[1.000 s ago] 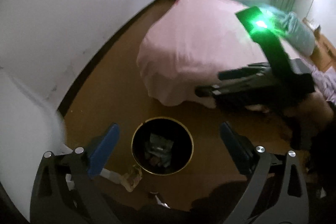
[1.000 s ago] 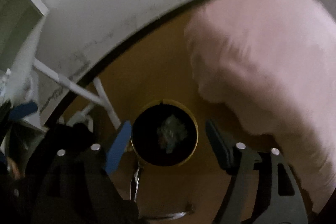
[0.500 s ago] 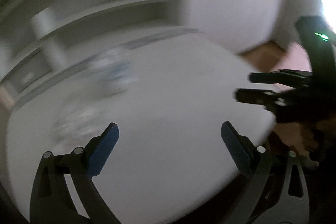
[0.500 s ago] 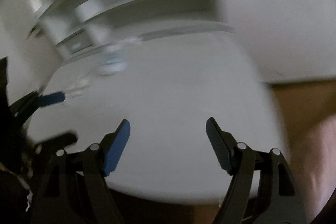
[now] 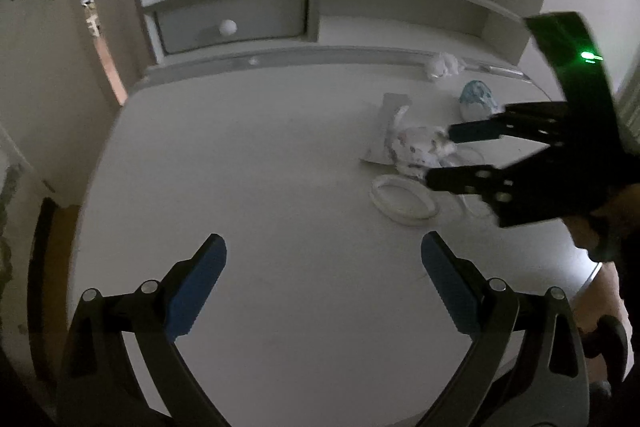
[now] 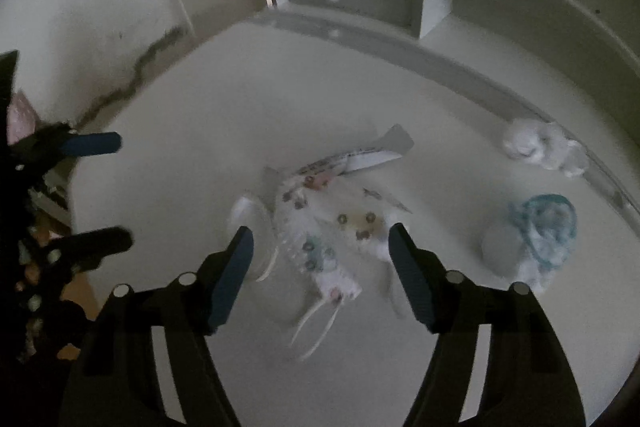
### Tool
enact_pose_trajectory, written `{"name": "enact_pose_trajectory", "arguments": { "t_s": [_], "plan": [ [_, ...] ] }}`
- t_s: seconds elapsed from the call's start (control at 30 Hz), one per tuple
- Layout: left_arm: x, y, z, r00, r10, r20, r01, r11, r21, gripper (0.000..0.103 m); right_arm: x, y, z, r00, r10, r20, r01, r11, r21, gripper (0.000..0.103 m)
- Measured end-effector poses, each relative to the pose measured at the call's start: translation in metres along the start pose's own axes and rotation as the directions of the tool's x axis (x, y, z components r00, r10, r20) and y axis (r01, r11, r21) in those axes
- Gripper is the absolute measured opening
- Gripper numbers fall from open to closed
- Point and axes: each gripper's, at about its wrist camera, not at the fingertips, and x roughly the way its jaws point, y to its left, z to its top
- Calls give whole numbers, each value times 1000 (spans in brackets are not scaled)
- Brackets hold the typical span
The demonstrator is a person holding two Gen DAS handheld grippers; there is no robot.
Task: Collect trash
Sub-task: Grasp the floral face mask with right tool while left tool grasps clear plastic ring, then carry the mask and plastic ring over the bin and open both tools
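Crumpled printed wrapper [image 6: 320,227] lies on smooth white desk [image 6: 200,107]; right gripper [image 6: 320,243] jaws, closing, straddle it; left gripper [image 5: 324,275] spread.

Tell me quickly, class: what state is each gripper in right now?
Left gripper: open, empty, over the bare desk.
Right gripper: open, jaws just closing around the printed wrapper, not yet gripping.
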Motion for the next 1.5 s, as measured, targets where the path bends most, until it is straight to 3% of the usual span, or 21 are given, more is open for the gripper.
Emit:
{"name": "enact_pose_trajectory", "arguments": {
  "t_s": [0.1,0.23,0.43,0.6,0.7,0.77,0.83,0.9,0.93,1.1,1.2,1.3,1.4,1.5],
  "plan": [
    [4,-7,1,1000,-23,-7,23,1000,14,95,2,-9,0,1000,24,-5,-24,999,27,57],
    [18,-25,12,999,-37,-24,38,998,43,95,-8,-7,-4,999,40,4,-40,999,15,20],
    [30,-49,14,998,-39,-46,43,996,83,95,-51,-22,-27,995,39,91,-45,996,71,16],
    [40,-68,13,997,-40,-66,50,987,152,95,-75,-34,-46,993,30,113,-43,993,107,16],
    [45,-69,10,997,1,-78,13,984,178,94,-90,-42,-65,992,11,126,-28,991,134,16],
    [47,-68,8,996,22,-83,-6,983,183,87,-94,-37,-73,991,-7,132,-13,988,152,16],
    [48,-66,7,996,8,-88,7,986,168,60,-98,-35,-85,989,-34,141,9,985,172,16],
    [45,-71,8,997,15,-79,0,984,177,42,-115,-46,-104,985,-72,158,37,976,215,16],
    [42,-76,8,997,22,-77,-7,982,188,42,-121,-49,-109,982,-89,164,49,971,233,16],
    [29,-135,25,995,-100,-31,104,965,242,42,-188,-81,-179,944,-256,205,162,908,387,16],
    [19,-205,32,973,-230,-6,220,922,320,42,-232,-109,-245,902,-391,186,249,820,515,16],
    [11,-284,29,934,-357,-21,334,851,405,42,-268,-134,-320,861,-495,121,309,697,647,16],
    [2,-365,14,876,-477,-77,448,743,497,42,-291,-156,-403,824,-567,23,355,547,759,16],
    [-3,-441,-18,825,-546,-147,518,625,585,42,-298,-168,-474,813,-578,-62,365,425,828,16]
  ]
}}
